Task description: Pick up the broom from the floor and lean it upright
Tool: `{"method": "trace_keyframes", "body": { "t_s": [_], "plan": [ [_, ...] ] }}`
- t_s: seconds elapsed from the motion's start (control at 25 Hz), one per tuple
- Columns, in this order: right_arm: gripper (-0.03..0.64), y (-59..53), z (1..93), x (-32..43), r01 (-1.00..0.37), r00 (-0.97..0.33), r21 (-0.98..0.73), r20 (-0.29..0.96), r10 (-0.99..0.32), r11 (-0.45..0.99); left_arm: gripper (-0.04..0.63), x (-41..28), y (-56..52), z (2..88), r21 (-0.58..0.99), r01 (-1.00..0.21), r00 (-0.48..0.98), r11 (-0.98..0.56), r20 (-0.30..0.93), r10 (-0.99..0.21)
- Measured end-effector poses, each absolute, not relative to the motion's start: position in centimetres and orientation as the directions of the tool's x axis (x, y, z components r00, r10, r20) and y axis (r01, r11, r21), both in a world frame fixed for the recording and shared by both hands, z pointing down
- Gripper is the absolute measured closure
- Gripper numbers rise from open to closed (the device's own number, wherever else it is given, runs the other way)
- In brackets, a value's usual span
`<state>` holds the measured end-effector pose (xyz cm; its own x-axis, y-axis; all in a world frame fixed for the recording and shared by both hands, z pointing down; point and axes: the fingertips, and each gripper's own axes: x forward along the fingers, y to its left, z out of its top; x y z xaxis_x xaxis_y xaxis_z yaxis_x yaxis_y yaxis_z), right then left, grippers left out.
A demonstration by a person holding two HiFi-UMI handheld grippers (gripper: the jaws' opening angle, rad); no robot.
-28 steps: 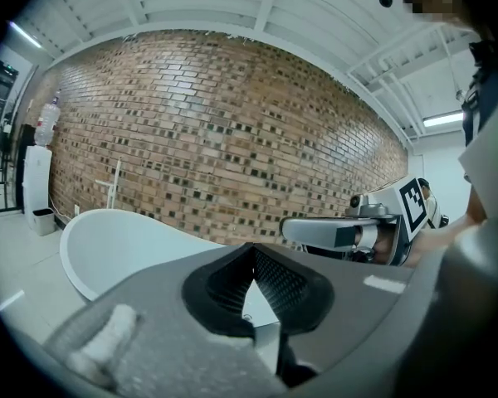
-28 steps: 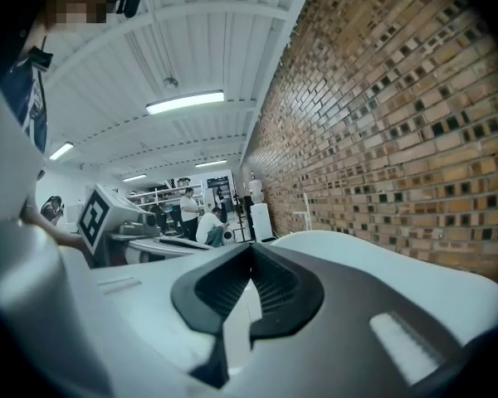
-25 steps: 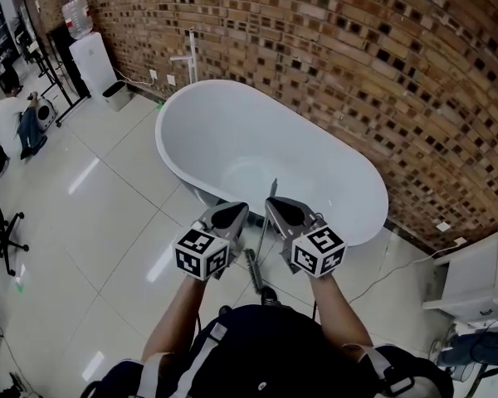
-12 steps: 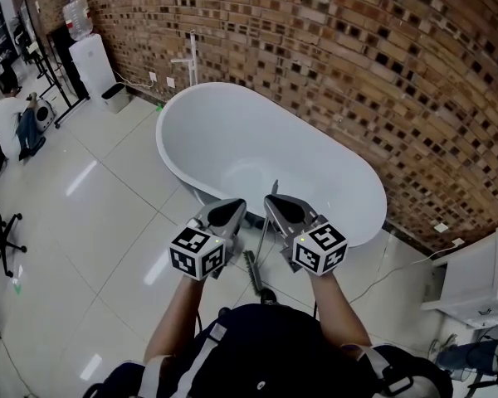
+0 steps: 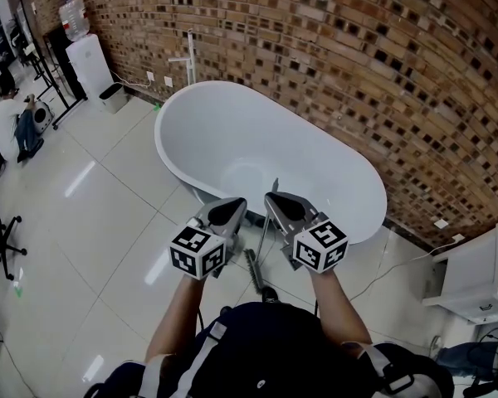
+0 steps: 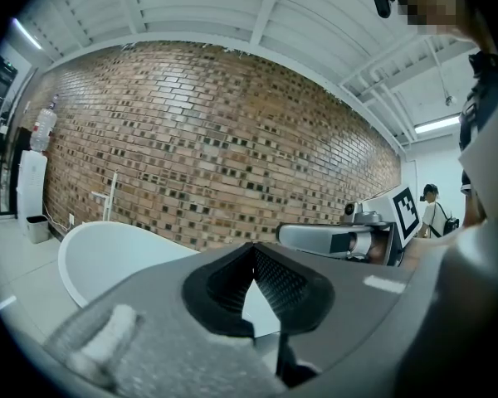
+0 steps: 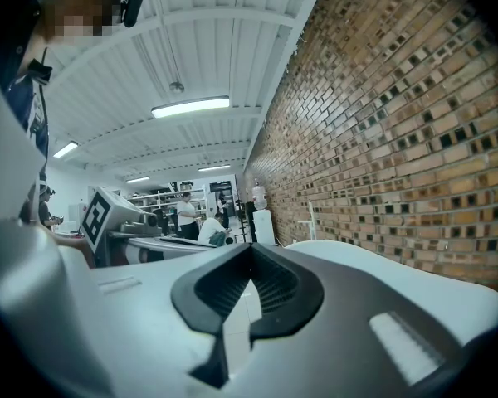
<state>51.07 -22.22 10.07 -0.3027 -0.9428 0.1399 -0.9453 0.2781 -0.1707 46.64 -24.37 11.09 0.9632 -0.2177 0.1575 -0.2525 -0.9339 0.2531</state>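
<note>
Evidently both grippers are held shut and empty before the bathtub.
The left gripper (image 5: 238,208) and right gripper (image 5: 270,200) are held side by side, jaws closed on nothing. A thin pole, taken to be the broom (image 5: 251,265), is seen on the floor below and between them, pointed toward the white bathtub (image 5: 232,131) just ahead.

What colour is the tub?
The tub is plain white, seen best in the head view.
</note>
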Motion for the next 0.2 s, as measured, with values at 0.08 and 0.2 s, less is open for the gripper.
{"method": "trace_keyframes", "body": {
  "t_s": [0.08, 0.2],
  "plan": [
    [0.615, -22.32, 10.13, 51.02, -0.945, -0.302, -0.172, 0.141, -0.943, 0.277, 0.594, 46.56, -24.43, 11.08, 0.254, -0.252, 0.963, -0.934, 0.158, -0.217],
    [0.615, -22.53, 10.25, 50.99, -0.945, -0.301, -0.174, 0.143, -0.943, 0.276, 0.594, 46.55, -24.56, 11.05, 0.256, -0.250, 0.964, -0.934, 0.156, -0.215]
  ]
}}
